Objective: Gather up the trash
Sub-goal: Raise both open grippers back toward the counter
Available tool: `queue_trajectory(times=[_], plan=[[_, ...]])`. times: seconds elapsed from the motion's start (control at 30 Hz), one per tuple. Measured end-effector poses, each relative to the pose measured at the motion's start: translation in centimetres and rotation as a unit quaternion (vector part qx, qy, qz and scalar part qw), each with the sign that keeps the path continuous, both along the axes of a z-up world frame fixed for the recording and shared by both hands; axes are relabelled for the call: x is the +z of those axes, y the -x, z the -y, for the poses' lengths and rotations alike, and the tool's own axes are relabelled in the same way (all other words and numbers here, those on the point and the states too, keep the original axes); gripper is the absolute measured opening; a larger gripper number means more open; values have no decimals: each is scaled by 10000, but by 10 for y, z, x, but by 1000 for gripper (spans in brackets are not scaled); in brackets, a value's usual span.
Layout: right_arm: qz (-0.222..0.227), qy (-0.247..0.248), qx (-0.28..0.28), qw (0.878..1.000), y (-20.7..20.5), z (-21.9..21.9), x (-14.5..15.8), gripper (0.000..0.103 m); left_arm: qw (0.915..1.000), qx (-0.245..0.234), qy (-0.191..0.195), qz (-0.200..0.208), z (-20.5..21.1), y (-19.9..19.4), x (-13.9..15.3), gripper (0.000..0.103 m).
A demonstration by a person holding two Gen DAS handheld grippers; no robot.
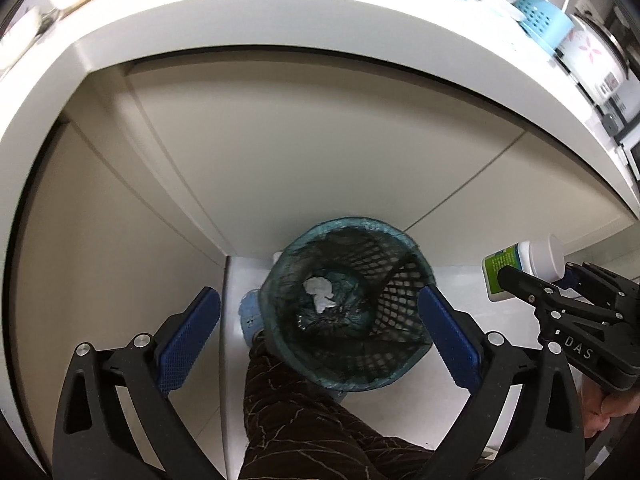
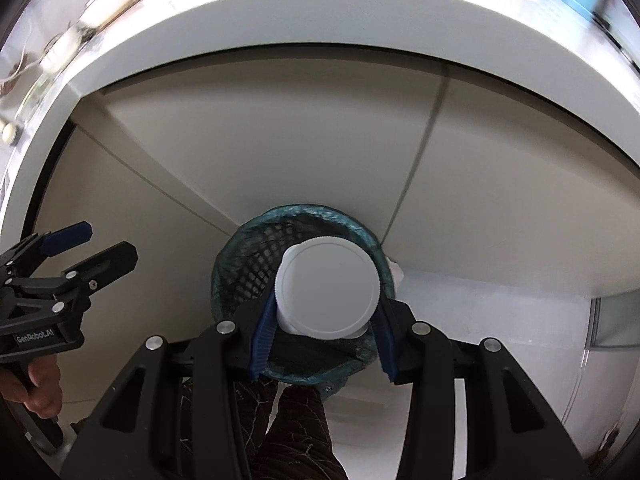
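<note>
A black mesh trash bin [image 1: 352, 304] with a teal liner stands on the floor below the counter, with a crumpled white tissue [image 1: 320, 292] at its bottom. My left gripper [image 1: 320, 332] is open and empty, its blue pads either side of the bin from above. My right gripper [image 2: 326, 320] is shut on a white-capped bottle [image 2: 328, 288] with a green label, held directly over the bin [image 2: 256, 256]. The bottle [image 1: 520, 268] and right gripper [image 1: 540, 280] also show at the right of the left wrist view. The left gripper [image 2: 92, 248] shows at the left of the right wrist view.
A white counter edge [image 1: 280, 20] arches overhead, with beige cabinet doors [image 1: 300, 140] beneath. On the counter are a blue basket [image 1: 540, 20], a rice cooker [image 1: 592, 56] and cartons. The person's dark patterned leg [image 1: 300, 420] stands just before the bin.
</note>
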State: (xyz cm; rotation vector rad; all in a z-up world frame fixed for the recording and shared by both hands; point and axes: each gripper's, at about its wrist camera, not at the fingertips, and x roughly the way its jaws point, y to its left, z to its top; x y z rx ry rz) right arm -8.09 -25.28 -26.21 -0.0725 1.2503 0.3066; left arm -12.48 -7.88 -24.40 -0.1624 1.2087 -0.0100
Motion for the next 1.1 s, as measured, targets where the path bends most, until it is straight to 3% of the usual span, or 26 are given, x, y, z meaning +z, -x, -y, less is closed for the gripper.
queue_trajectory(times=[0.17, 0.53, 0.7, 1.1], plan=[[-79, 63, 171, 9998, -5, -15, -6, 42, 9998, 179, 1, -82, -15, 4, -1, 97], [46, 240, -107, 9996, -15, -4, 15, 85, 9998, 191, -101, -19, -14, -3, 12, 97], [193, 359, -505, 9979, -20, 17, 47, 86, 9993, 319, 93, 154, -16, -9, 45, 97], [723, 139, -1062, 9916, -42, 49, 154, 86, 9982, 269, -46, 536, -11, -34, 128, 97]])
